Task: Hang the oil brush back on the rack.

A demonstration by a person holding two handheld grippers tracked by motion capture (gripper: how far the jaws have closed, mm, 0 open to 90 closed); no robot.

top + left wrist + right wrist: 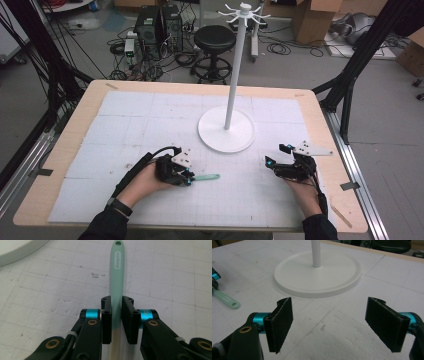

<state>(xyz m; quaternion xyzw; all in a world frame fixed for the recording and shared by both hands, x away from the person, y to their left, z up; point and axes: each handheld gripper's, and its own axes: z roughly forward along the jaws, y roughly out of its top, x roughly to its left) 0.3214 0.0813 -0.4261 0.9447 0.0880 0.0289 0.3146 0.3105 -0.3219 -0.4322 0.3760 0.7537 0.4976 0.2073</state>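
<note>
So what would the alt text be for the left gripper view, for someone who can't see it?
Two black jaws of the left gripper close around a mint-green handle with a hole at its far end, lying on a white gridded mat. A white stand base curves across the top left corner.

In the left gripper view, the mint handle [117, 277] runs down between the jaws of the left hand-held gripper [117, 320] and off the bottom edge, so its working end is hidden. The raised lettering near its top is too blurred to read. In the right gripper view, the white stand's pole [316, 252] is cut off by the top edge.
</note>
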